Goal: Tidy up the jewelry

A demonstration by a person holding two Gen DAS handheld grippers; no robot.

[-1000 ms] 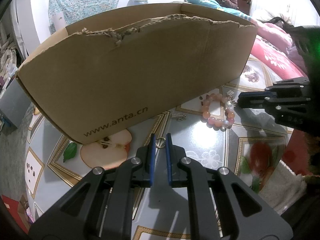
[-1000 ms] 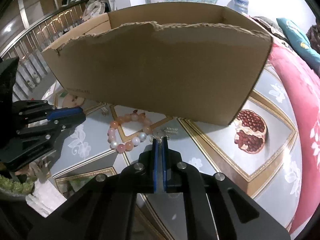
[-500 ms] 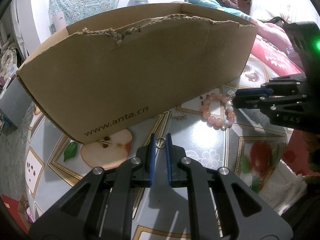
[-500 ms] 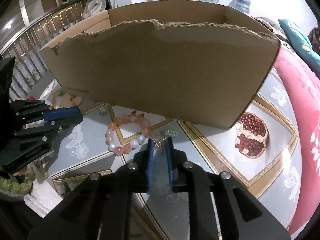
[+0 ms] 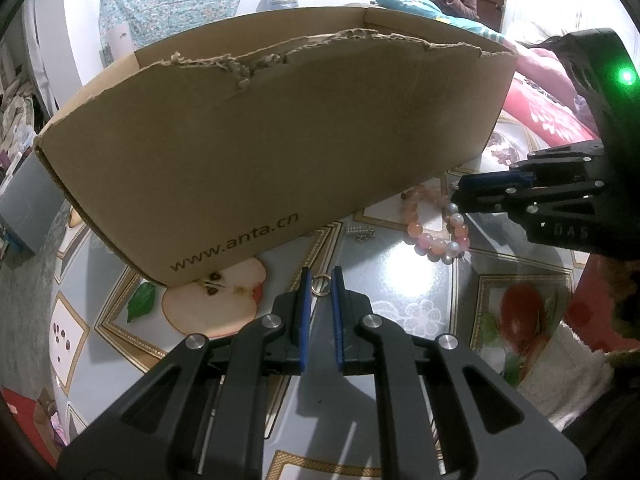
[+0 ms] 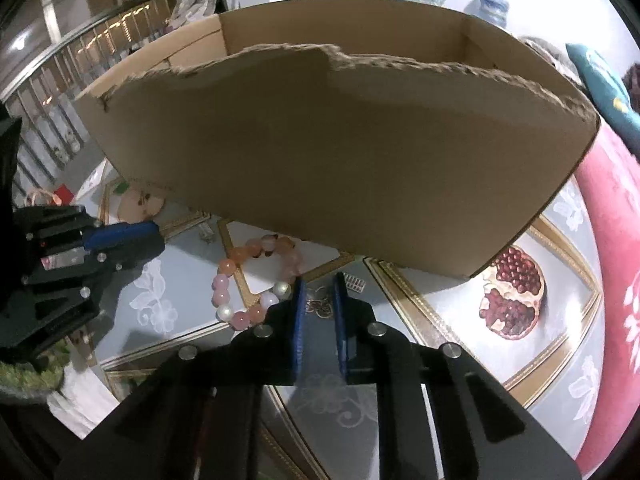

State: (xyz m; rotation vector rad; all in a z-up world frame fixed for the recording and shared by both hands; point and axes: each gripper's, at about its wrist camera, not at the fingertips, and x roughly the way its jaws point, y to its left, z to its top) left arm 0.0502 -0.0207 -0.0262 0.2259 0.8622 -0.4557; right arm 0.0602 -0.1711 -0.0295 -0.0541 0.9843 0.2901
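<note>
The left gripper [image 5: 319,280] pinches a small ring [image 5: 319,283] low in centre frame; the right gripper [image 6: 318,286] is closing around a gold chain piece [image 6: 320,307], pads apparently not yet pressing. The bead bracelet [image 6: 256,280] lies left of it before the cardboard box [image 6: 340,168]. Pickup is under way; next calls for a firm pinch, then lifting over the box's torn rim.

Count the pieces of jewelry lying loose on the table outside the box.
3 visible: a bead bracelet by the box, a small silver clasp piece left of it, and a thin chain between the right gripper's fingers. The box may hide more.
</note>
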